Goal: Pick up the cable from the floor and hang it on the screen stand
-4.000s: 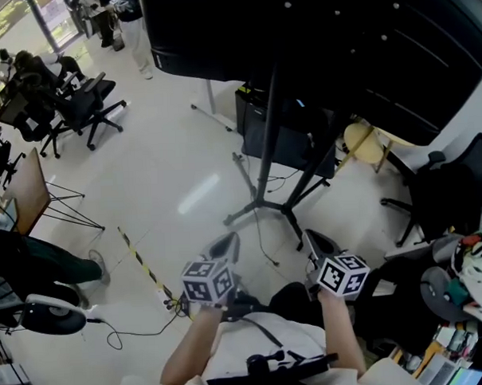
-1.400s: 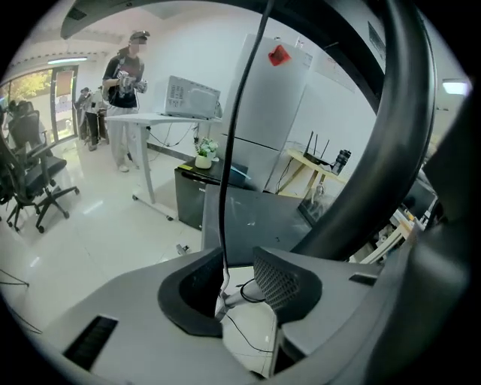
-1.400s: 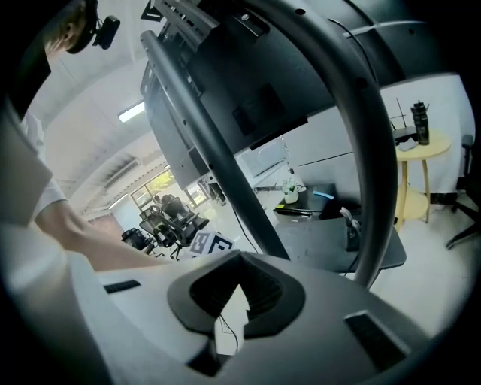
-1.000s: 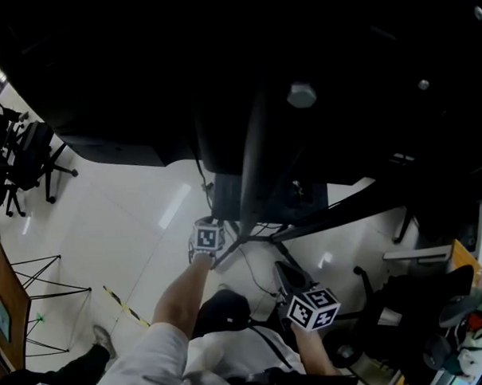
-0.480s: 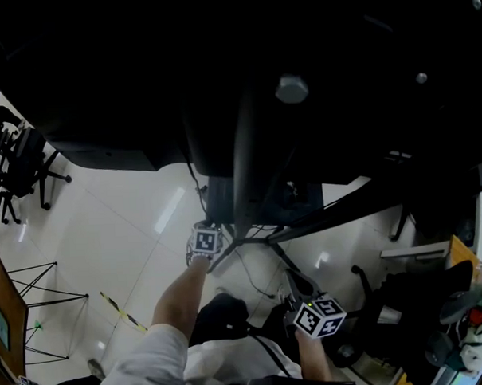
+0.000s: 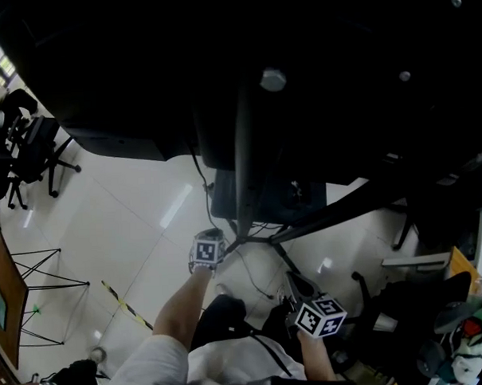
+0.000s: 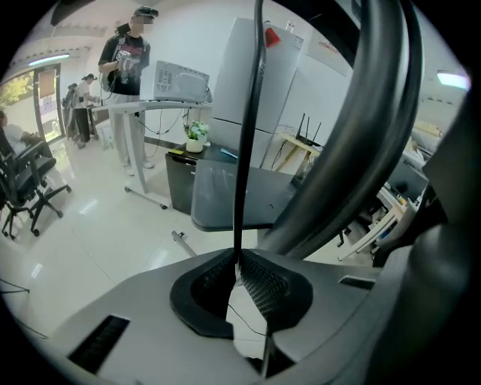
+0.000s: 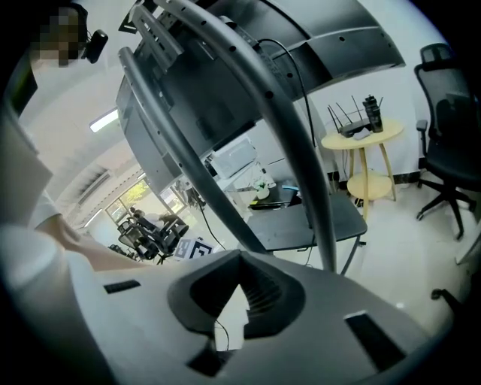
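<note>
Pale tiled floor (image 6: 139, 224); left gripper (image 7: 239, 263) jaws had just closed on thin black cable (image 7: 246, 150) at black metal screen stand (image 6: 244, 172), right gripper (image 8: 239, 274) jaws shut, empty; slim cable might slip under a tug

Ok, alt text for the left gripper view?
The left tool has just been closing its jaws and now pinches a thin black cable, which runs straight up out of frame. A thick dark screen stand tube curves past at right.
</note>
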Demonstrator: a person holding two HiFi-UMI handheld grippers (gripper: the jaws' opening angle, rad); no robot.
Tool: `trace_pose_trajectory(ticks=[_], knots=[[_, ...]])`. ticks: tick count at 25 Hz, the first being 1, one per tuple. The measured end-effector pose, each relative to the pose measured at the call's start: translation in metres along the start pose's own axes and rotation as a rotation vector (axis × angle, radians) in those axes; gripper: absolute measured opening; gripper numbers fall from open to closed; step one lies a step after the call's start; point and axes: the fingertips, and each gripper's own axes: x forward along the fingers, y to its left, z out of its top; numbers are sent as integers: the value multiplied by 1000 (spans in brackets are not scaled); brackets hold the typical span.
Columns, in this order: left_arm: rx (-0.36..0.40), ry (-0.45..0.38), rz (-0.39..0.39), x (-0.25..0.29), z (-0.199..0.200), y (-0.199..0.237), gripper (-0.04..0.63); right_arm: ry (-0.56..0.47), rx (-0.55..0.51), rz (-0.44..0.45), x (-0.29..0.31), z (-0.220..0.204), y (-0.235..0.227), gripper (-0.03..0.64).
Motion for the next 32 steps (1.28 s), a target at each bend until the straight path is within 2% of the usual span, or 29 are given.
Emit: trace_pose_trajectory(ticks=[4,13,17,21,32], knots=[[-35,-46,-23,-42,-27,-28,26,52,-50,68,-5,0,7,9],[-59,-211,-61,-148,-41,-117,25,131,-179,251,-28,-10,2,10],[-52,-290,-55,-195,-37,-154,25,153,-199,279,-39,-14,-12,11],[-52,-357,-84,-237,-29,-193,23,154,-207,306,-48,-11,-16,11],[-23,-453,-264,-313,2,-266,23,180,-225,335,-64,-16,-28,11]])
